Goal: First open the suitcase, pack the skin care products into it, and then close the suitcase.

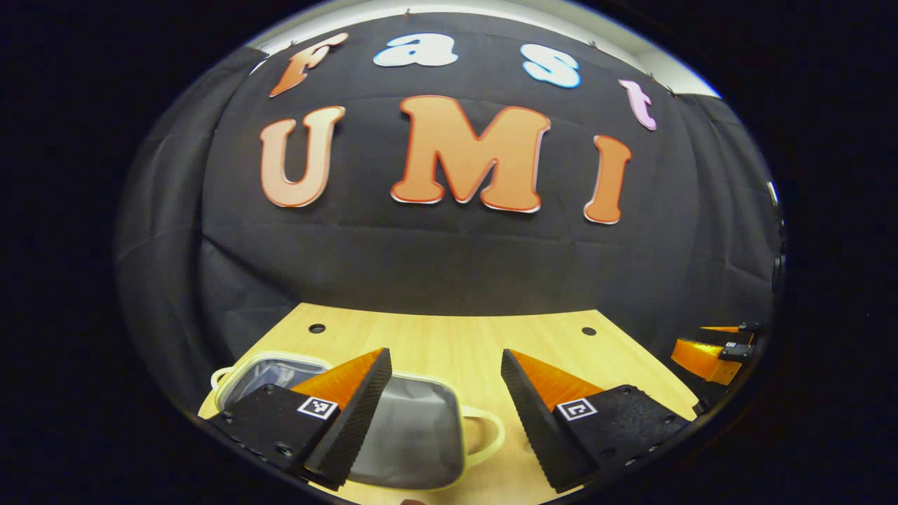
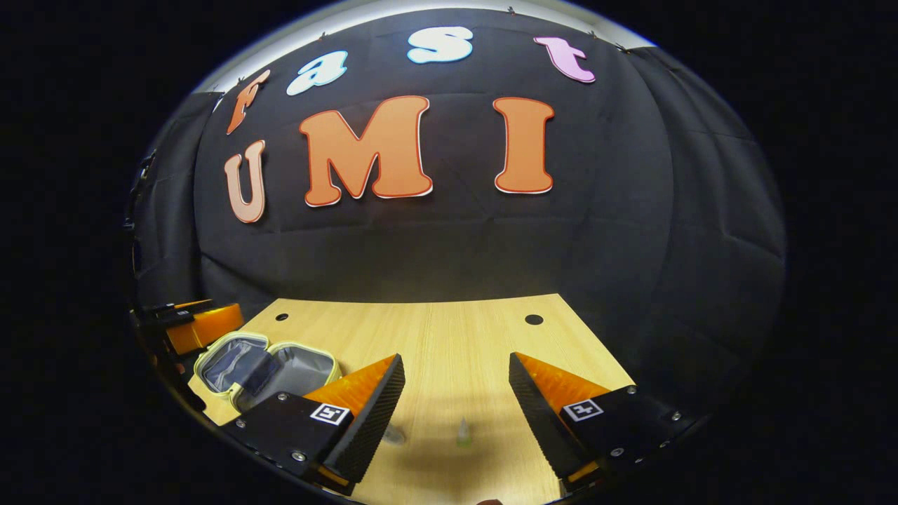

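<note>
The small grey fabric suitcase with pale cream-yellow piping and a loop handle (image 1: 421, 435) lies opened flat on the light wood-grain table (image 1: 456, 337), directly under and just ahead of the left gripper (image 1: 445, 393), its two grey-lined halves side by side; the gripper's left finger crosses over the seam between them. The left gripper is released, fingers spread wide with nothing between them. In the right gripper view the same suitcase (image 2: 270, 368) sits well off to the left, beyond the right gripper (image 2: 456, 400), which is likewise spread apart and empty. A small clear bottle with a pale green tint (image 2: 464, 433) stands upright on the table between the right gripper's fingers but apart from both. Each finger is a black ridged wedge backed in orange, with a square black-and-white marker on its base; no readable writing shows on the suitcase or bottle.
</note>
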A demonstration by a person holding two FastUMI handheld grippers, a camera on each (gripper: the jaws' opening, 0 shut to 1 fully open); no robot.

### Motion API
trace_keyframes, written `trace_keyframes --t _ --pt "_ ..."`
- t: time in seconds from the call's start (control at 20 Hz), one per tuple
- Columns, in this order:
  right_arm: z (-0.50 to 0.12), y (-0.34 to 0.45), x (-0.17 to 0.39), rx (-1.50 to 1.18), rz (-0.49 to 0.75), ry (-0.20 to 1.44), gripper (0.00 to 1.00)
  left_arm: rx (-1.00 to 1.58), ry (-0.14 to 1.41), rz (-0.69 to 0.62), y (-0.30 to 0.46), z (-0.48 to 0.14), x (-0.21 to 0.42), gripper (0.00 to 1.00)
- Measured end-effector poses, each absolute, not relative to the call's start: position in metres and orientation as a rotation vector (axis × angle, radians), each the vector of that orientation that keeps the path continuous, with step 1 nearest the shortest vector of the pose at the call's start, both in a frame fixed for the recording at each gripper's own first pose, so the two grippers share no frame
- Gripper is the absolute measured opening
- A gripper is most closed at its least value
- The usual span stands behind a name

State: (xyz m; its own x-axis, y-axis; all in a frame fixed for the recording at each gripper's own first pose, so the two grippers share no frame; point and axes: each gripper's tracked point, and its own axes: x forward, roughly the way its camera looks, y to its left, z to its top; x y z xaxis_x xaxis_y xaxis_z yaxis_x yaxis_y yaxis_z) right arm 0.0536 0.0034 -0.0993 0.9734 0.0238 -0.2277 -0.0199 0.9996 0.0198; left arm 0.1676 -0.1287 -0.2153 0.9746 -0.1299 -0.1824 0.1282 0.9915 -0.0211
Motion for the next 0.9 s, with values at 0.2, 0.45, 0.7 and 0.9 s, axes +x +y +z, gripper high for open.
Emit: trace_keyframes --t 0.2,0.45,0.7,0.9 --pt "-0.108 -0.026 0.051 0.011 0.019 0.243 0.95 -0.011 0.212 -0.167 -0.198 -0.247 0.171 0.98" --pt "-0.122 -0.058 0.050 0.023 0.000 0.277 0.95 0.054 0.239 -0.194 -0.257 -0.312 0.175 0.98" --pt "-0.144 -0.080 0.049 -0.002 -0.011 0.324 0.95 0.120 0.387 -0.174 -0.271 -0.411 0.171 0.96" --pt "-0.161 -0.092 0.049 -0.020 -0.013 0.363 0.95 0.158 0.437 -0.139 -0.269 -0.453 0.175 0.96"
